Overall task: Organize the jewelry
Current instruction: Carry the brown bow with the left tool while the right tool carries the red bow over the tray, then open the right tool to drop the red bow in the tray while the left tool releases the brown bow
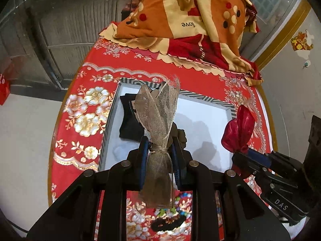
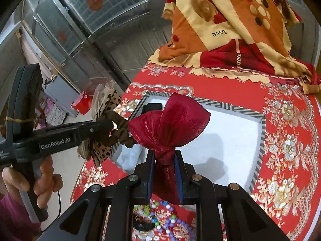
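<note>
Inside, white box (image 1: 210, 118) held black cloth (image 1: 130, 124); rest bare. L gripper (image 1: 159, 150) pinched mesh bow (image 1: 158, 120), R gripper (image 2: 164, 156) red bow (image 2: 170, 120).

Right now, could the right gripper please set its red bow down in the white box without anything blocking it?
Probably yes. The right gripper holds the red bow above the white box, whose floor there looks bare; the black item lies at the far corner, and the left gripper hovers beside.

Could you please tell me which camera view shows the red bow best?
The right wrist view: the red bow fills its centre, pinched at the knot by the right gripper. The left wrist view shows it small at its right side.
</note>
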Tool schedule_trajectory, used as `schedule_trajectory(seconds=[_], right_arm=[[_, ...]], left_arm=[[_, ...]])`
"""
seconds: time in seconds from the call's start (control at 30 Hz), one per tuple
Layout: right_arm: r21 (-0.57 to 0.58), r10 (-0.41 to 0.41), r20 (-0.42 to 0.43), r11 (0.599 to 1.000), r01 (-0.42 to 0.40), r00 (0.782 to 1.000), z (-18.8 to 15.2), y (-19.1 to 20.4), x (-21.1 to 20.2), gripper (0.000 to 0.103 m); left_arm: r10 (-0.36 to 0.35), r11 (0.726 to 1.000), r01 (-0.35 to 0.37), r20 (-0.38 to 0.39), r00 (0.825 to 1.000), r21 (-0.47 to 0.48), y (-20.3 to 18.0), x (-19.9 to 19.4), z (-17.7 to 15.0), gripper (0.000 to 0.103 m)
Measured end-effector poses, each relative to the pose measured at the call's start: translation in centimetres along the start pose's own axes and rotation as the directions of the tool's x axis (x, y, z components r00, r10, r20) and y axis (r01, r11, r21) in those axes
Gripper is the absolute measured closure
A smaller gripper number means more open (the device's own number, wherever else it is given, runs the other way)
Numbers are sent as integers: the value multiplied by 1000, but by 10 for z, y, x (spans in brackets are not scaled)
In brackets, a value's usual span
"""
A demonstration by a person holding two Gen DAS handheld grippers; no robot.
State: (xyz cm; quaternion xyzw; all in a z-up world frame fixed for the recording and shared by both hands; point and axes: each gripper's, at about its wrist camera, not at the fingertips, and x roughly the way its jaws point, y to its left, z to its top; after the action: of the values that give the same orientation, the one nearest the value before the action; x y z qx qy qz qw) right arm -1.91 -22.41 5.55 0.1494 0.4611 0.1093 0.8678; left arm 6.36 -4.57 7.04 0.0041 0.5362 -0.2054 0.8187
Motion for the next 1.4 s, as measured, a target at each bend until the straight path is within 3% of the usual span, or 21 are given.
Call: schedule_trajectory(seconds=[0.63, 0.77, 1.17, 1.2, 1.27, 1.4], right_arm=[[112, -18, -117, 993, 31, 993, 32, -44, 83, 85], [134, -18, -138, 990, 37, 990, 38, -53, 107, 85], [179, -10, -169, 983, 41, 986, 47, -68, 149, 85], [186, -7, -168, 982, 38, 986, 47, -70, 150, 80], [208, -8, -163, 977, 42, 987, 47, -76, 150, 59], [221, -1, -142, 975, 33, 990, 45, -80, 139, 56]], left_arm=[[-40, 997, 32, -110, 993, -76, 12, 98, 52, 82], [-15, 996, 3, -133, 991, -91, 20, 120, 59, 82], [-13, 994, -4, -165, 986, -107, 26, 146, 65, 81], [-13, 994, -5, -163, 987, -107, 26, 146, 65, 78], [-13, 993, -6, -157, 988, -116, 27, 144, 65, 73], [-27, 990, 7, -136, 990, -144, 31, 135, 67, 58]])
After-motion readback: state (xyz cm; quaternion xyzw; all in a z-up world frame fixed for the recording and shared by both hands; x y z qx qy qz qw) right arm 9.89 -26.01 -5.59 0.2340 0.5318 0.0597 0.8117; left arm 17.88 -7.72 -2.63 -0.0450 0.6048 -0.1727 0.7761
